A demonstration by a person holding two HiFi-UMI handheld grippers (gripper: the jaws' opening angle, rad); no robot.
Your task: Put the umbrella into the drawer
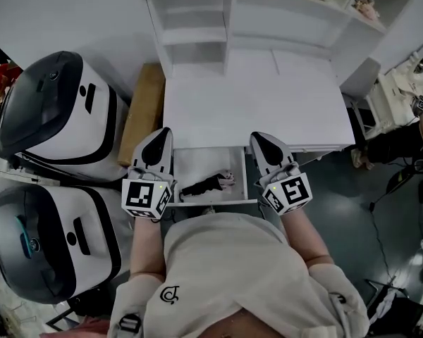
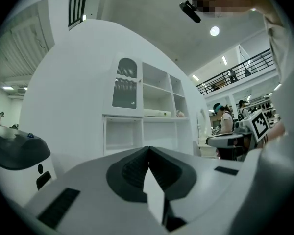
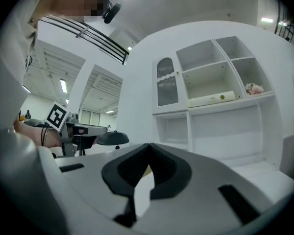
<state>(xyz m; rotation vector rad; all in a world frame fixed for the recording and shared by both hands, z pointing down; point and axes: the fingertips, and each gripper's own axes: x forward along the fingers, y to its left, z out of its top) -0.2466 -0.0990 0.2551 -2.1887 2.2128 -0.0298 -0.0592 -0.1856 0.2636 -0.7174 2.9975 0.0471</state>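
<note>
The white tabletop has its drawer pulled open at 6 o'clock. The folded dark umbrella lies inside it, so the placing step looks done; what seems left is to push the drawer front in squarely without catching the umbrella. The left tool at the drawer's 9 o'clock and the right tool at its 3 o'clock both point level, each with jaws pressed together on nothing, apparently clear of drawer and umbrella.
</note>
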